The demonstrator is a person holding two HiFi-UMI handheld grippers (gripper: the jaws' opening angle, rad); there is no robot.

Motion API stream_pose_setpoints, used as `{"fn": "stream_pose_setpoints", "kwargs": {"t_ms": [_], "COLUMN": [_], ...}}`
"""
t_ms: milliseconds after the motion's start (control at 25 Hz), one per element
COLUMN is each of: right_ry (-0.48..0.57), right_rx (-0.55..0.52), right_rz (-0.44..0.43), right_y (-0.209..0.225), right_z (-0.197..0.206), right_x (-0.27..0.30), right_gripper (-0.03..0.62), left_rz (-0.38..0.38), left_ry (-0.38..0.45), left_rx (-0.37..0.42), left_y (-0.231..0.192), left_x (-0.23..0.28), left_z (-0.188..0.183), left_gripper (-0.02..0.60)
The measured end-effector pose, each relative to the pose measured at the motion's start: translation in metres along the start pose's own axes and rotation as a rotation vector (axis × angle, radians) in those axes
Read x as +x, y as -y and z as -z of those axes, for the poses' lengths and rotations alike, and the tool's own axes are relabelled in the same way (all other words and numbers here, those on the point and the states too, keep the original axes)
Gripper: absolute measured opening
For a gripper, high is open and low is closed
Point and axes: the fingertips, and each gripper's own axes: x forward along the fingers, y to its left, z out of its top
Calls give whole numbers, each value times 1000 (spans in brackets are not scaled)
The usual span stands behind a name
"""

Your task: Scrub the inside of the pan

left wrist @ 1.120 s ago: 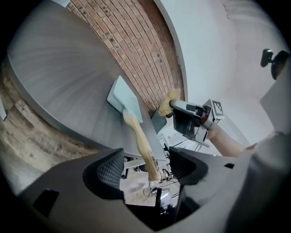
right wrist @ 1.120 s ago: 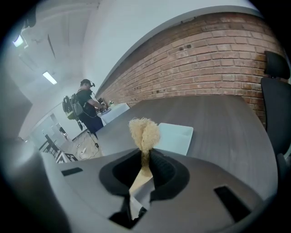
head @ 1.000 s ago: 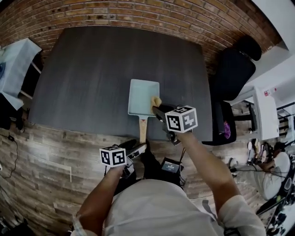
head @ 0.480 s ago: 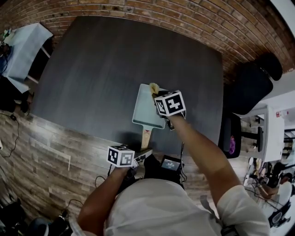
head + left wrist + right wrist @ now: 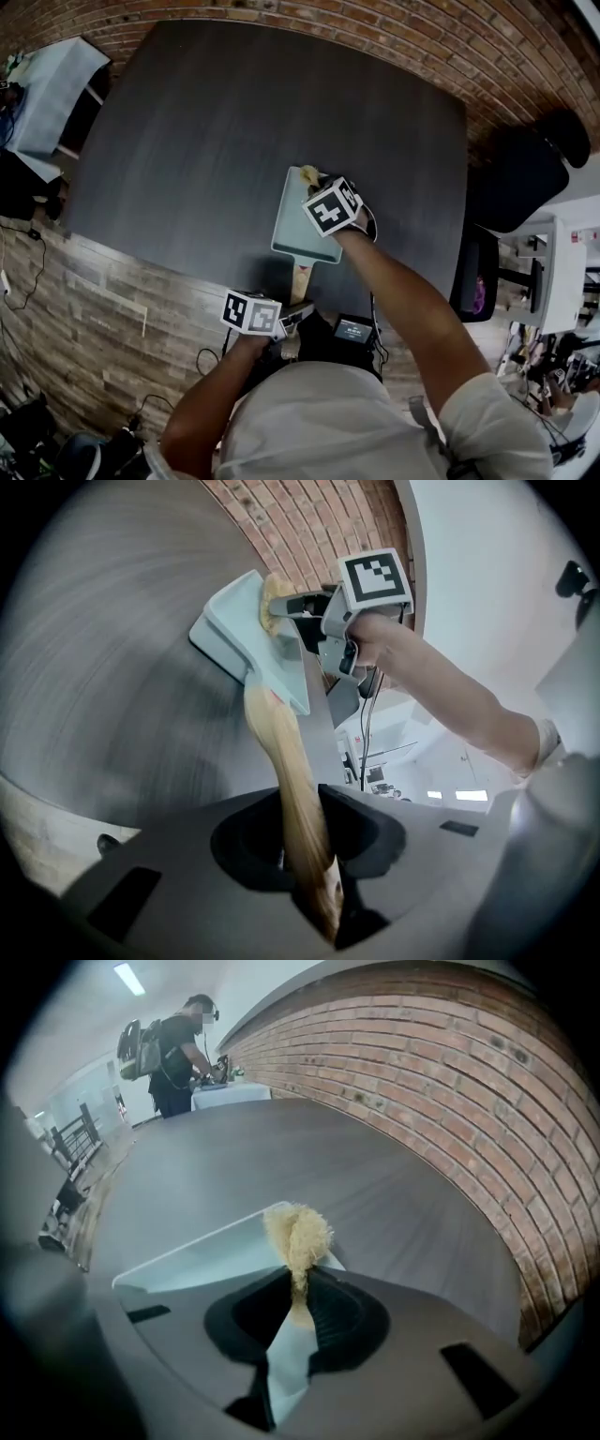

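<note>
2 hand-held grippers meet at a pale blue-green pan (image 5: 295,225) on a dark grey table (image 5: 187,141) that stands before a red brick wall (image 5: 375,37). The rectangular pan lies by the table's near edge, right of centre, with its long axis running near to far. Its wooden handle (image 5: 300,277) points back toward the person and juts past that near edge. The left gripper (image 5: 309,832) has just been closing its jaws, which now pinch the end of that handle between them. The right gripper (image 5: 298,1307), tipped steeply down, clamps a tuft of tan fibrous scrubber (image 5: 298,1232) in narrow jaws at the pan's far right corner; whether the tuft touches the rim cannot be told. Each gripper carries a cube of black-and-white square markers. Print on a small black device (image 5: 354,330) close to the person's body is too small to read. A 2nd person (image 5: 178,1054) stands at a distant white table.
</note>
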Motion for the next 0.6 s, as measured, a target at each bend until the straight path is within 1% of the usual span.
{"fn": "stream_pose_setpoints", "kwargs": {"t_ms": [280,440,600], "right_ry": [-69,-75,-87], "right_rx": [-128,-198,-266], "right_rz": [-10,-72,-113], "right_y": [-22,-34,-48], "right_z": [-9,-5,1], "right_x": [15,13,7], "right_gripper": [55,54,52], "left_rz": [-51,-52,-55], "left_ry": [-82,-117,-144], "left_rx": [62,90,110], "left_y": [-3,-2,-1], "left_x": [1,3,4], "left_z": [4,9,10], "left_gripper": [97,103,106]}}
